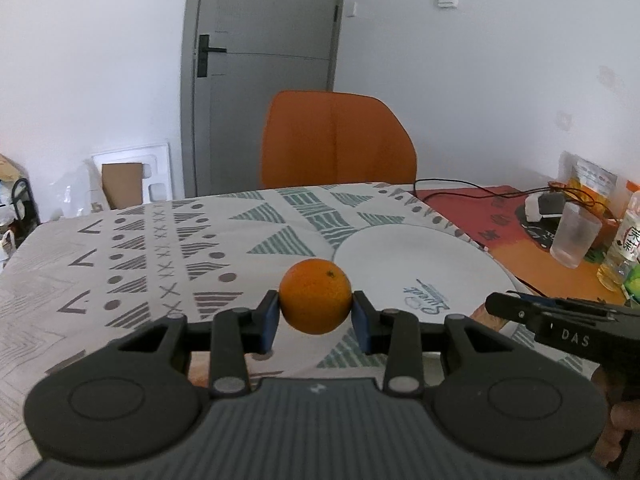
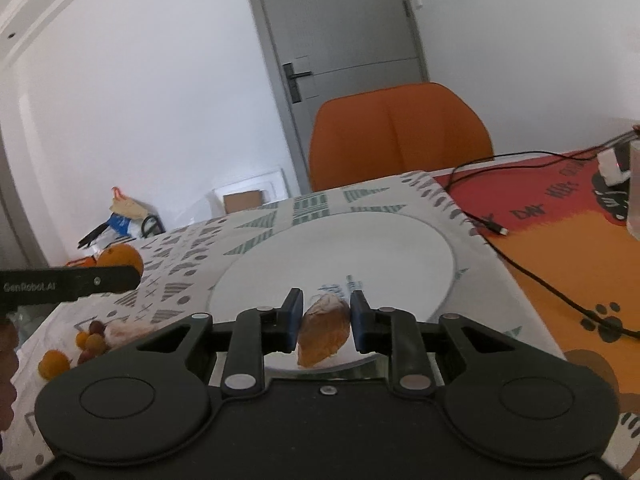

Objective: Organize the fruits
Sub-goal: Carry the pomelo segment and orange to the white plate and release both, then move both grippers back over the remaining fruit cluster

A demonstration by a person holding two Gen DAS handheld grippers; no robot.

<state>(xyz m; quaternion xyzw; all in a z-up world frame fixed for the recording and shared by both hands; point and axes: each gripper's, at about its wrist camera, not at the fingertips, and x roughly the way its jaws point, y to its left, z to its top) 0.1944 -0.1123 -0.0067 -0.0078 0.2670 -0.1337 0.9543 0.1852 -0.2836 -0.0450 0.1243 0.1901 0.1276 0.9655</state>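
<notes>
Table [image 1: 132, 240] draped in a white cloth printed with grey and green triangles, dots and crosses; to its right, a red and orange mat [image 2: 560, 240] with paw prints. Grey door [image 1: 272, 40] in a white wall, one orange chair [image 1: 336, 140] pushed up to the far edge.

One white plate [image 1: 420, 264] on the cloth, bare apart from blue lettering. One clear cup [image 1: 574, 234] and one bottle [image 1: 628, 240] on the mat, one black cable [image 2: 540, 280] trailing across it.

Left gripper [image 1: 316, 312]: pinching one whole orange [image 1: 315, 295], held above the cloth just left of the plate.

Right gripper [image 2: 326, 322]: pressed onto one peeled citrus segment [image 2: 324, 330], held over the plate's near rim.

Low in the right wrist view, a loose cluster of small fruits [image 2: 86, 344], orange and dark red, too blurred to count.
</notes>
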